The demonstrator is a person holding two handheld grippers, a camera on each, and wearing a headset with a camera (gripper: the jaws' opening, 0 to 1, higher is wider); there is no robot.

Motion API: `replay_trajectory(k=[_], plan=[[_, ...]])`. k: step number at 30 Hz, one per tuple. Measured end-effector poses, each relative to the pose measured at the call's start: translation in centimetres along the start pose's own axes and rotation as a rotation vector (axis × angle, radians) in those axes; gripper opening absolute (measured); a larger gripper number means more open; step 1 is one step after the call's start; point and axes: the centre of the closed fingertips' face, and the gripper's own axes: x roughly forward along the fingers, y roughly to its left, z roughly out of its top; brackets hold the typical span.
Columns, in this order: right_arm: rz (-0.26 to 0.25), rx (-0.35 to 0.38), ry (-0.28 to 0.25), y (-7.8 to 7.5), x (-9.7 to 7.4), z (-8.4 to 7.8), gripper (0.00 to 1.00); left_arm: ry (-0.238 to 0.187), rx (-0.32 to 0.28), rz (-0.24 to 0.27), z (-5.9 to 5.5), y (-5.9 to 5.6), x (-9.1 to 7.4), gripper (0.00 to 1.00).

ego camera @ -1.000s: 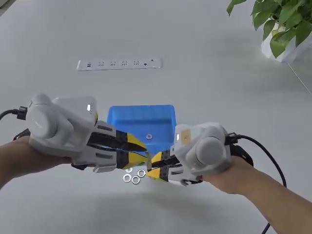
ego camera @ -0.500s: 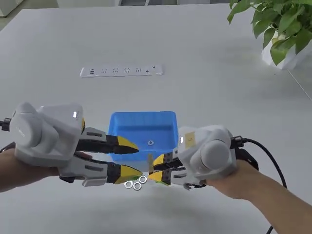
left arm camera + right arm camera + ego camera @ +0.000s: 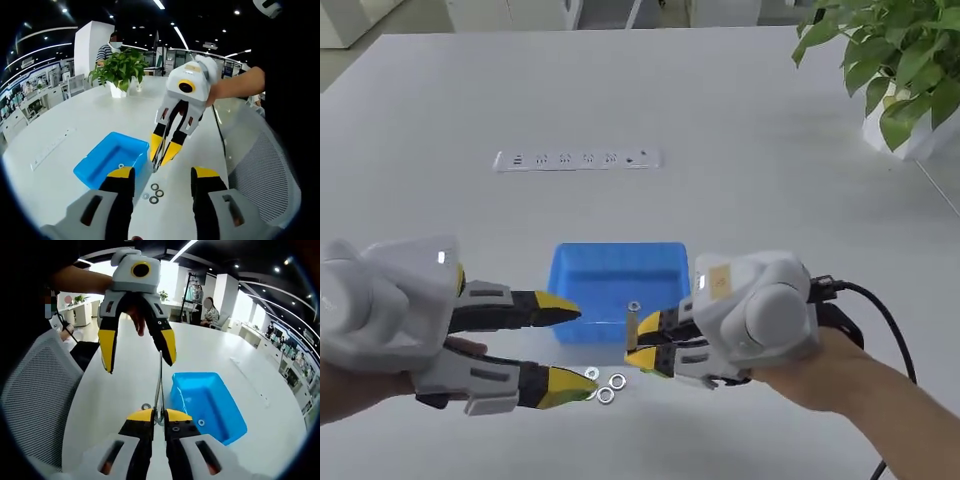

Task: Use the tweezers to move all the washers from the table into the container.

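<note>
My right gripper [image 3: 642, 343] [image 3: 160, 416] is shut on thin metal tweezers [image 3: 159, 382] [image 3: 159, 159], whose tips point down beside the near edge of the blue container [image 3: 618, 268] [image 3: 207, 397] [image 3: 111, 156]. One washer [image 3: 634, 307] [image 3: 201, 422] lies inside the container. Three washers [image 3: 606, 384] [image 3: 155, 193] lie together on the white table just in front of it. My left gripper [image 3: 564, 347] [image 3: 162, 175] stands open at the left, its lower yellow tip beside the loose washers and nothing between its jaws.
A white power strip [image 3: 578, 160] lies on the table beyond the container. A potted plant [image 3: 900, 60] stands at the far right corner. A black cable [image 3: 880, 330] trails from the right gripper. A grey mesh chair [image 3: 260, 170] is at the table's near side.
My left gripper has drawn back to the left, away from the right gripper, and its jaws have spread wider. The right gripper keeps the tweezers. The head camera has tilted up.
</note>
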Motion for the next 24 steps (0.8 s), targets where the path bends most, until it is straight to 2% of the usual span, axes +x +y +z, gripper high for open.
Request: replay_trajectory(k=[5, 11, 24], plan=[[-0.008, -0.013, -0.014, -1.0, -0.3, 0.9, 0.08, -0.005, -0.027, 0.03, -0.2, 0.2, -0.4, 0.57], [-0.017, -0.017, -0.035, -2.5, -0.4, 1.6, 0.08, -0.025, -0.049, 0.06, 0.0, 0.5, -0.9, 0.6], [-0.032, -0.017, -0.072, -5.3, 0.8, 1.7, 0.08, -0.044, -0.084, 0.111, 0.0, 0.9, -1.9, 0.71]])
